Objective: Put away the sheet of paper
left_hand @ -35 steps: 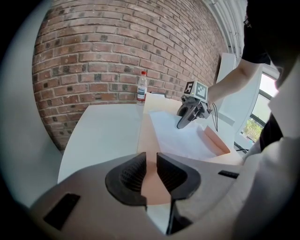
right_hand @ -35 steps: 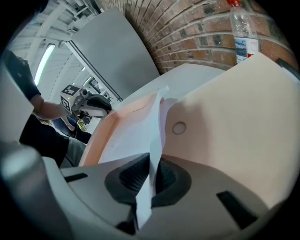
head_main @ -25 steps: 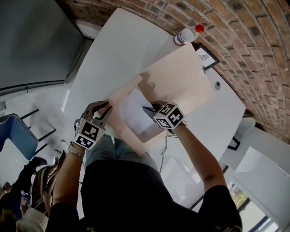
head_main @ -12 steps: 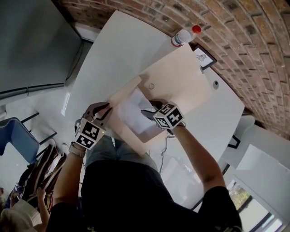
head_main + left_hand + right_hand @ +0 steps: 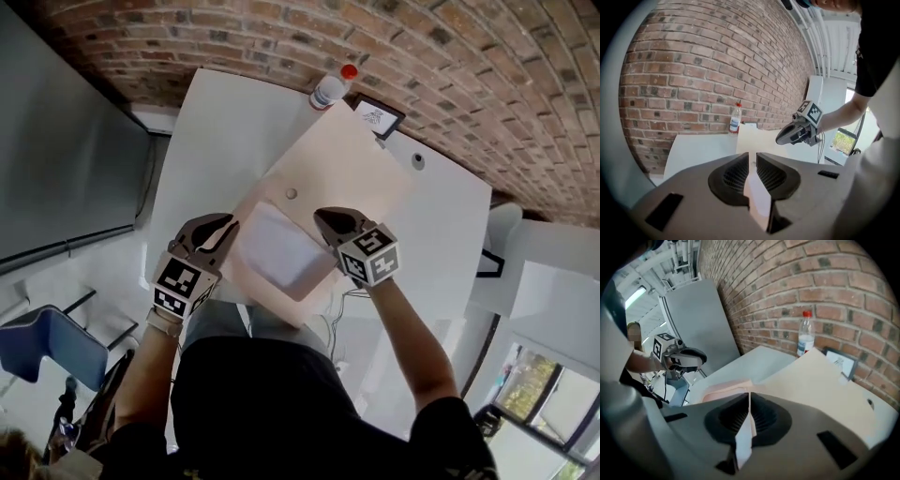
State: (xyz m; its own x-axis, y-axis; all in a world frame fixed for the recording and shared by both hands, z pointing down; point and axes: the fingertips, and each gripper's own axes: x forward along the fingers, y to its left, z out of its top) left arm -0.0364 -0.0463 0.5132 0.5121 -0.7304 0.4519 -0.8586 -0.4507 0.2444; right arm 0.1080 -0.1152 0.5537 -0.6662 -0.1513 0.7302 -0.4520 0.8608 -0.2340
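**Head view: paper sits in open folder as two hand-held grippers grip its sides**

Seen from above, a person leans over a white desk (image 5: 225,122) set against a brick wall (image 5: 450,56). A tan folder (image 5: 347,173) lies open across the middle of the desk. Its far corner comes close to a clear bottle (image 5: 328,89) with a red cap, which stands at the far edge. A small framed card (image 5: 375,116) sits just beside the bottle along the same edge.

The sheet of paper (image 5: 277,248) is white and rests on the folder's near leaf, toward the near edge of the desk and between the two tools.

The left hand-held gripper (image 5: 225,230) meets the near leaf on its left side. In the left gripper view its jaws stand narrow, with a thin pale strip of folder pinched between the ribbed pads.

The right hand-held gripper (image 5: 322,217) meets the same leaf on its right side, opposite the other tool. In the right gripper view its jaws are closing. They are almost together, with the folder's thin edge seen end-on between the pads. Past the jaws in that view, the tan far leaf slopes up toward the bottle and the card at the wall.

Each gripper view shows the other tool across the folder.
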